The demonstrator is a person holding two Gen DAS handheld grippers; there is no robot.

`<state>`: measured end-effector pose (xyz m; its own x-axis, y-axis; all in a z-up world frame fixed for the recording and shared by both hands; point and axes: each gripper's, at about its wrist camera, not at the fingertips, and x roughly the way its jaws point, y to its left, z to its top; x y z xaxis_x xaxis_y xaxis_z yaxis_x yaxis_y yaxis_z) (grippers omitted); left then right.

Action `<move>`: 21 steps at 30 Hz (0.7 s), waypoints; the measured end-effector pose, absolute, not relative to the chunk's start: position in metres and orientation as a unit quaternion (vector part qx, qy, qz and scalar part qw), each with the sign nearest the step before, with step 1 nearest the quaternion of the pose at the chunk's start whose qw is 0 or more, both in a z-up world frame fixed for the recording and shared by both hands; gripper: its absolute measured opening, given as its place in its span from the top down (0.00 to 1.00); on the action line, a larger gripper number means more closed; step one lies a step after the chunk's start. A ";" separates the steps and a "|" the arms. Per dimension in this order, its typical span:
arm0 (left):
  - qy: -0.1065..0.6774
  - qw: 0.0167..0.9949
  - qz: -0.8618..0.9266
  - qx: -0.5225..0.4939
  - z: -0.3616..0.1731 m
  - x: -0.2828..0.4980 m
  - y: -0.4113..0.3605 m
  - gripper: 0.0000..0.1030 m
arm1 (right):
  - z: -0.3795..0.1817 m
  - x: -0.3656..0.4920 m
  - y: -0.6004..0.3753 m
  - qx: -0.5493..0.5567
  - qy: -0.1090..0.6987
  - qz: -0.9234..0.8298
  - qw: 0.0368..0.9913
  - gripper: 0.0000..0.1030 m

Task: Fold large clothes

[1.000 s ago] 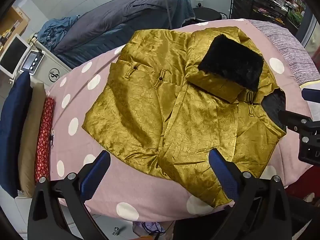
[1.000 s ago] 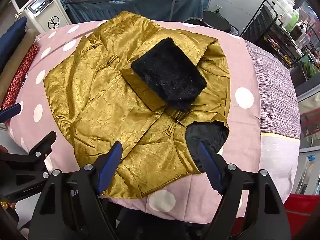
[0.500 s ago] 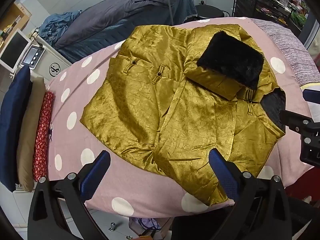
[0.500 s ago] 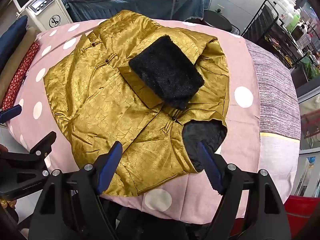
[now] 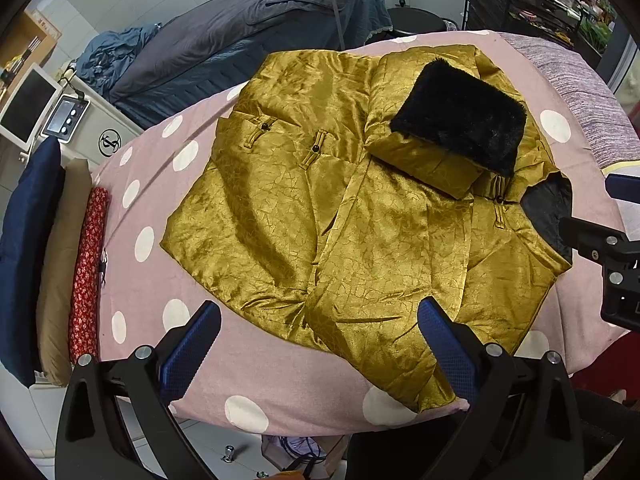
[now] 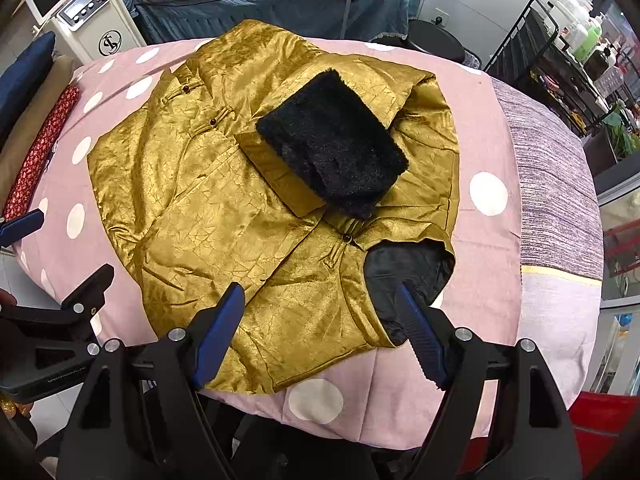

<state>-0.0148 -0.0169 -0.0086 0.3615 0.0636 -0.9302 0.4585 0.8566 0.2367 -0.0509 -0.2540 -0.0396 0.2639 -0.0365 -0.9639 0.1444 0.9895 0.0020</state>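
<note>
A shiny gold jacket [image 5: 352, 216] [image 6: 224, 216] lies spread on a pink polka-dot table cover [image 5: 248, 380] [image 6: 480, 272]. One sleeve is folded across the chest, its black fur cuff [image 5: 460, 120] [image 6: 332, 148] on top. The black lining [image 6: 404, 268] shows at the collar opening. My left gripper [image 5: 318, 344] hovers open above the jacket's near hem, holding nothing. My right gripper [image 6: 320, 332] is open too, above the near edge by the collar, with nothing between its fingers. Each gripper's body shows at the edge of the other's view.
Folded navy, tan and red fabrics [image 5: 60, 264] are stacked at the table's left end. A white machine with a screen [image 5: 68, 116] stands behind it, and a bed with grey bedding [image 5: 248, 32]. A black wire rack with bottles [image 6: 568, 52] stands far right.
Both grippers have shifted slightly forward and up over the jacket, so it sits a little lower in each view. The jacket has not moved and both grippers stay open.
</note>
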 end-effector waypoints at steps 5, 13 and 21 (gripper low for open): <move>0.553 0.789 -0.125 0.236 -0.008 -0.013 -0.016 0.06 | -0.040 -0.051 -0.254 0.044 0.605 -0.058 0.793 0.25; 0.555 0.787 -0.126 0.238 -0.011 -0.014 -0.016 0.06 | -0.043 -0.051 -0.254 0.046 0.607 -0.059 0.791 0.25; 0.557 0.785 -0.128 0.239 -0.012 -0.014 -0.016 0.06 | -0.044 -0.050 -0.255 0.047 0.608 -0.060 0.790 0.25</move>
<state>-0.0135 -0.0156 -0.0122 0.3473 0.0644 -0.9356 0.4669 0.8533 0.2320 -0.0505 -0.2550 -0.0442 0.2532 -0.0377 -0.9667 0.1508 0.9886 0.0010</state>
